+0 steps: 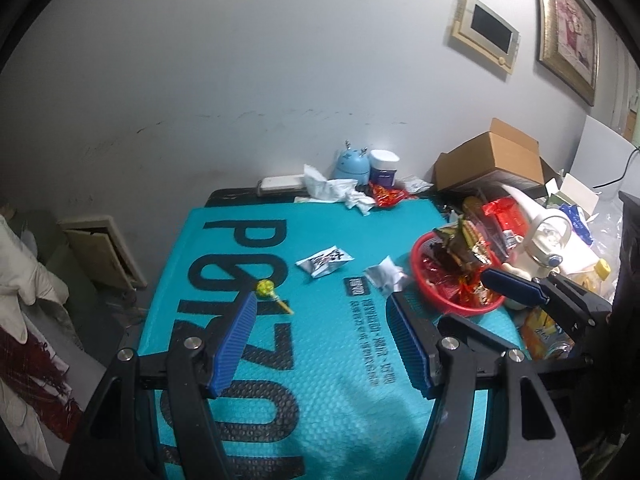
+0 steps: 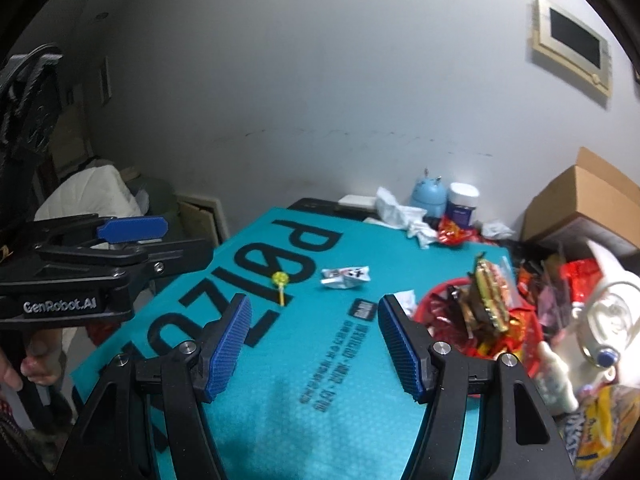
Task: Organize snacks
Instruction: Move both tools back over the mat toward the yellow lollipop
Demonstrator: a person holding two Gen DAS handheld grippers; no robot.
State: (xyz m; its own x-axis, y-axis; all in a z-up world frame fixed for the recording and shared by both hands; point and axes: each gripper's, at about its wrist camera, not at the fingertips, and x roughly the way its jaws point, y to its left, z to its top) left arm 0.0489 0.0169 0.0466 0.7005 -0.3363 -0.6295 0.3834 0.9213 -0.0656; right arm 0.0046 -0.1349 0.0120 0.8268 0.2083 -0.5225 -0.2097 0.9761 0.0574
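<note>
We hold both grippers' blue ribbed fingers spread, empty; the yellow wrapped lollipop lies at 11 o'clock of the left gripper; the right gripper hovers over the teal bubble-wrap surface.

Glossy red plastic basket

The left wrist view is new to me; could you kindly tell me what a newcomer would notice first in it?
The teal mat with big black letters fills the middle. On it lie a yellow lollipop left of centre and a white packet beyond it. At the mat's right edge sits a red basket heaped with wrappers, and both blue-padded tools, left and right, are open and hold nothing.
</note>
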